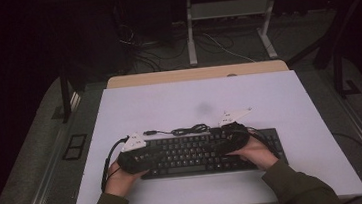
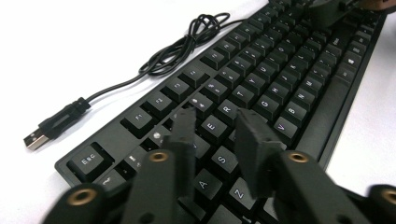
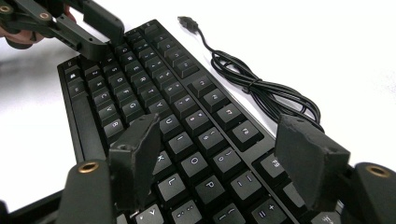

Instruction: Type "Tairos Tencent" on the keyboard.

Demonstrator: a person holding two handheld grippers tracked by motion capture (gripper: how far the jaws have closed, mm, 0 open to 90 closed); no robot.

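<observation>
Black keyboard point(image 1: 201, 153) lies flat at the near middle of the white table point(image 1: 289, 101); in the high view both hands cover its ends. Its cable point(image 2: 177, 46), coiled just behind the key rows, ends in a loose USB plug point(image 2: 37, 138), plain in the gripper views. Left gripper point(image 2: 217, 128) hovers over the left keys, jaws narrowly apart, holding nothing. Right gripper point(image 3: 224, 140) over the right keys, jaws wide, empty.

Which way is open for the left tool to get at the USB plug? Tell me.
Probably yes: the left tool hovers over the keyboard, and the USB plug lies on bare table beside it, unobstructed.
</observation>
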